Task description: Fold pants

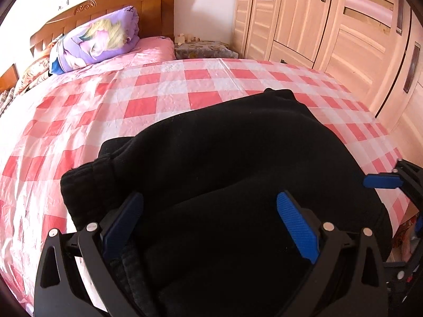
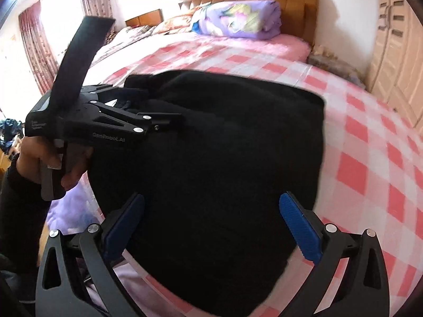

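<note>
Spreading wide over the cloth, the left gripper (image 1: 208, 227) has its blue pads (image 1: 297, 231) well apart with nothing pinched between them; dark fabric lies under and between the fingers, but whether the tips press into it cannot be told. The right gripper (image 2: 211, 229) is likewise wide, its pads (image 2: 300, 228) straddling the near part of the bundle and closed on nothing.

The black pants (image 1: 238, 158) lie as a thick, already doubled bundle on the checked sheet (image 1: 158, 84), toward the bed's near edge and its wardrobe-side corner. A ribbed cuff or waistband (image 1: 87, 174) sticks out on the left side of the bundle, past the left gripper's fingers.

Judging from this, the step in hand is settling or taking a fresh grip for a further fold. To do it well, each gripper should probably come down on a clear edge, taking all layers at once, since thick fleece-like cloth tends to slip apart if only the top layer is caught. The two grips should sit level across the bundle so the fold line runs straight. The protruding ribbed end likely needs tucking in first, or it will spoil a square result.

Beyond lie a rolled purple quilt (image 1: 97, 39), the wooden headboard (image 1: 111, 8) and the wardrobe (image 1: 330, 21).
</note>
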